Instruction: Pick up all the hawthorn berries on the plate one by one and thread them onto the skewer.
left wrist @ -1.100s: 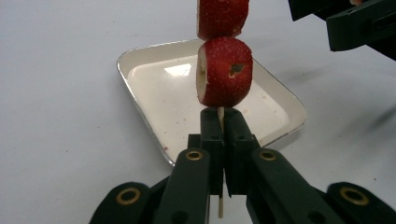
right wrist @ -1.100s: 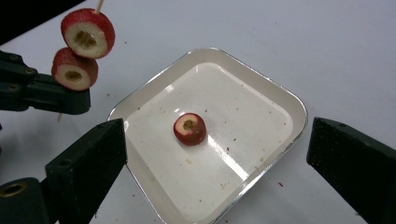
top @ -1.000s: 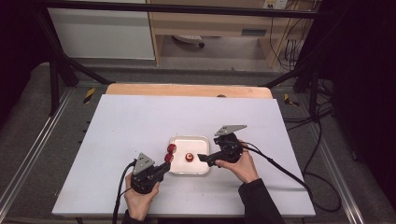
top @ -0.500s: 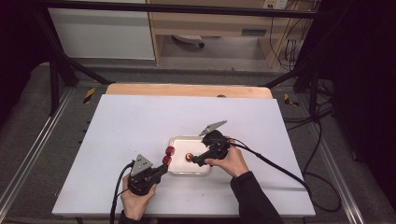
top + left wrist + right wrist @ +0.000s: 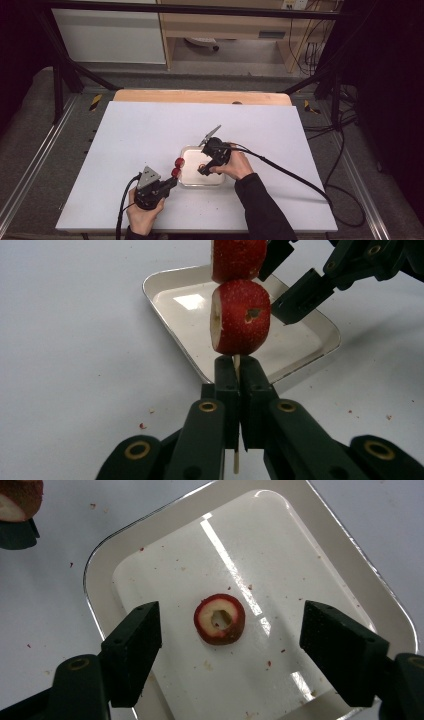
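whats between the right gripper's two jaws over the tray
In the right gripper view, a cored strawberry slice lies on the white tray between the right gripper's open jaws, untouched.

- A lab-style recording room, not a home.
- A white bench (image 5: 150,135) stands on grey carpet between metal floor rails (image 5: 30,170).
- Black frame struts (image 5: 65,75) surround it.
- Loose cables (image 5: 320,45) hang by plain cabinets (image 5: 110,40).

i can read no text, label, brand, number or sign from here: the white table (image 5: 150,130), the white tray (image 5: 350,560) and the black grippers carry no lettering, and the pale plate on the cabinet behind is too small to read.
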Demonstrator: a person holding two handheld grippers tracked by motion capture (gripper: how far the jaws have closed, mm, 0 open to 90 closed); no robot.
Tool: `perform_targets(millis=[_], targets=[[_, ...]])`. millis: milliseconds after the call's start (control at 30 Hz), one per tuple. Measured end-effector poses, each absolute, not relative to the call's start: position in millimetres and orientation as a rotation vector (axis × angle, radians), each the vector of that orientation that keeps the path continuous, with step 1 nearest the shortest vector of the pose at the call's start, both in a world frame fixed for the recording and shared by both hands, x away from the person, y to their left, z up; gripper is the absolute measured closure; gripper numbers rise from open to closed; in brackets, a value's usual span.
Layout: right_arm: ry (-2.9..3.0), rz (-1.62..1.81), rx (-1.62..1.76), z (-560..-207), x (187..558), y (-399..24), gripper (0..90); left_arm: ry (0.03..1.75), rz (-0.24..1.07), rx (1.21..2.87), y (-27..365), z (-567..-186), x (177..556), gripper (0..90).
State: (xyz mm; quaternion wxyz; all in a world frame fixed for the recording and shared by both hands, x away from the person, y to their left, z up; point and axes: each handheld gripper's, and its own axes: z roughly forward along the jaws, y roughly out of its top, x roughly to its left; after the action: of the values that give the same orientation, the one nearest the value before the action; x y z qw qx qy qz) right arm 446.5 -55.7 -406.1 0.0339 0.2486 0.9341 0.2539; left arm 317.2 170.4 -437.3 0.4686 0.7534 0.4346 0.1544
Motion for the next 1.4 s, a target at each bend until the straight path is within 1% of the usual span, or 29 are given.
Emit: perform_targets(millis=[367,800,933,1133,1400], targets=[[2.949,0.676,0.601,-414,450,-45,42.8,1.062,0.374,1.849,169,-438,317,87.8],[2.99,0.641,0.504,-419,453,-42,54.9,1.058,0.374,1.857,169,-439,318,87.8],[2.99,0.635,0.487,-420,454,-42,60.7,1.057,0.375,1.857,169,-438,318,87.8],[2.98,0.651,0.508,-418,454,-42,61.1,1.056,0.375,1.852,170,-438,317,87.7],[2.887,0.892,0.822,-395,453,-51,61.3,1.061,0.363,1.818,169,-437,315,87.8]])
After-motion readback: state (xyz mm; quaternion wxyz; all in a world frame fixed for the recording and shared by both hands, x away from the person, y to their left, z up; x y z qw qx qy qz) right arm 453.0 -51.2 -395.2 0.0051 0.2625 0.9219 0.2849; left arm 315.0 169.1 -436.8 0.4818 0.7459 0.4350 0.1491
